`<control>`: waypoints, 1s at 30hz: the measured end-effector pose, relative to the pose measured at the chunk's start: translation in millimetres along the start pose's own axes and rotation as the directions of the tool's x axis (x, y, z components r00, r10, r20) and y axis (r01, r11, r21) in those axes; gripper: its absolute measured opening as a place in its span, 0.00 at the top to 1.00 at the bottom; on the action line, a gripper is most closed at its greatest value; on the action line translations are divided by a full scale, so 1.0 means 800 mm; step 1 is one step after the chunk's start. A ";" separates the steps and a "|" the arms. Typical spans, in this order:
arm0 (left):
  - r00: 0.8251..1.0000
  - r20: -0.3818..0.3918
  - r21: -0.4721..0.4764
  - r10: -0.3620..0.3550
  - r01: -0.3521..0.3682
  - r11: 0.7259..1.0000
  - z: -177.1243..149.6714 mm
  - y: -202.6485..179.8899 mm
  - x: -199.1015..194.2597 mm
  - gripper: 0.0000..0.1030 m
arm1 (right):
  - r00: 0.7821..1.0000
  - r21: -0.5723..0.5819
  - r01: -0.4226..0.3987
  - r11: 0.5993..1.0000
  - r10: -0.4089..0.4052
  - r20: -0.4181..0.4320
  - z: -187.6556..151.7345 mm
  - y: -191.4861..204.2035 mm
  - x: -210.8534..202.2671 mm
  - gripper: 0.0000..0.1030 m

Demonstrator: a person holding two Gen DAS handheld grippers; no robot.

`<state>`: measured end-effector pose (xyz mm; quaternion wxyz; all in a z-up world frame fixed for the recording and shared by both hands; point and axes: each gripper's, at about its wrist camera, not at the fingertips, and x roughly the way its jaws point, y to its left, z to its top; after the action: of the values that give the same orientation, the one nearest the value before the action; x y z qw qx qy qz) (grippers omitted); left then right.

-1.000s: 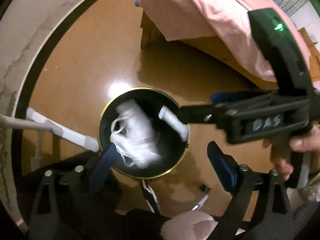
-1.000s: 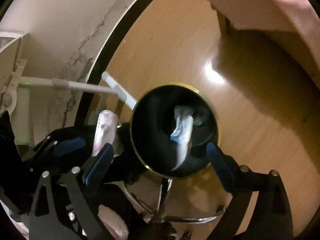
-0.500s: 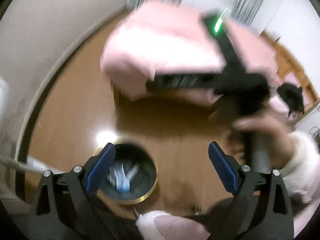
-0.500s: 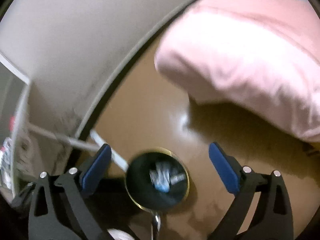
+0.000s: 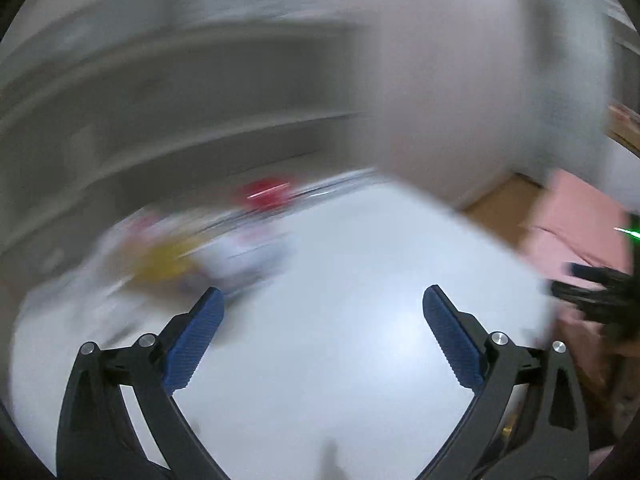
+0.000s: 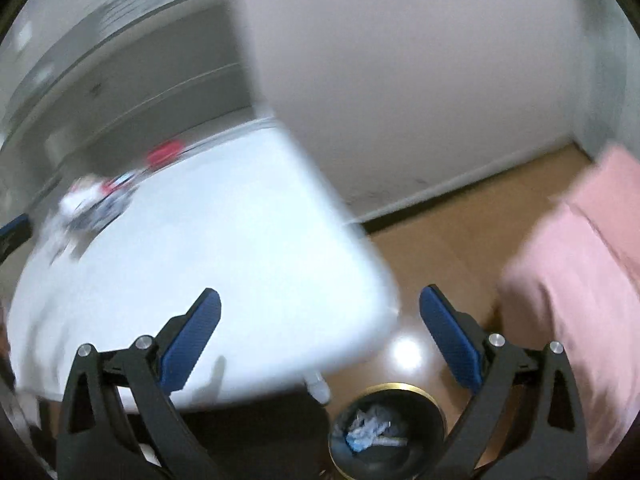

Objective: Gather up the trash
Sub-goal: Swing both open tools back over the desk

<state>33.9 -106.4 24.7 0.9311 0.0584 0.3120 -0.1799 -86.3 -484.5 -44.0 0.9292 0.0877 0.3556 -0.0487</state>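
Observation:
The black trash bin with a gold rim (image 6: 400, 386) stands on the wooden floor, low in the right wrist view, with crumpled white and blue trash (image 6: 372, 428) inside. My right gripper (image 6: 320, 292) hangs open and empty high above it, beside the white table (image 6: 200, 260). My left gripper (image 5: 320, 292) is over the white table (image 5: 340, 340), its jaws opening with nothing between them. A blurred heap of litter (image 5: 172, 260) lies at the table's far left, also seen as litter (image 6: 92, 200) from the right wrist.
A red object (image 5: 266, 192) sits at the table's back edge. Pink bedding (image 6: 580, 280) fills the right side. A grey wall (image 6: 400, 100) rises behind the table. A white table leg (image 6: 318, 388) stands next to the bin.
Both grippers have risen from just over the bin and swung up to table height. The trash they dropped now lies in the bin. The left view has turned from floor to tabletop.

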 end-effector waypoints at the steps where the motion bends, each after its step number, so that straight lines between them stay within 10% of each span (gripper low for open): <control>1: 0.998 -0.033 -0.077 0.062 -0.064 0.995 -0.009 0.047 0.003 0.06 | 1.000 -0.045 -0.014 0.999 0.014 -0.001 0.007 0.023 0.007 0.07; 8: 0.963 -0.152 -0.210 0.221 -0.250 0.945 -0.034 0.195 0.013 0.06 | 0.969 -0.134 -0.243 0.961 0.235 -0.072 0.046 0.146 0.051 0.07; 18: 0.973 -0.230 -0.247 -0.028 -0.030 0.969 -0.021 0.229 0.089 0.12 | 0.941 -0.161 -0.327 0.931 0.304 -0.152 0.054 0.233 0.088 0.07; 20: 0.970 -0.227 -0.237 -0.086 0.030 0.971 -0.007 0.222 0.105 0.25 | 0.945 -0.150 -0.314 0.937 0.294 -0.143 0.058 0.236 0.094 0.07; 25: 0.909 -0.223 -0.286 -0.353 0.285 0.915 -0.004 0.203 0.127 0.36 | 0.948 -0.115 -0.300 0.947 0.282 -0.147 0.064 0.238 0.108 0.07; 27: 0.903 -0.209 -0.259 -0.376 0.320 0.912 -0.005 0.197 0.125 0.35 | 0.947 -0.105 -0.296 0.949 0.278 -0.159 0.064 0.237 0.115 0.07; 30: 0.942 -0.199 -0.231 -0.272 0.224 0.947 -0.005 0.202 0.126 0.34 | 0.948 -0.095 -0.288 0.953 0.270 -0.171 0.066 0.239 0.124 0.07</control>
<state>166.0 14.5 -39.5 0.8598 -0.0578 0.4386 -0.2551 50.9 -310.5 -47.0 0.8996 0.0854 0.4136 0.1117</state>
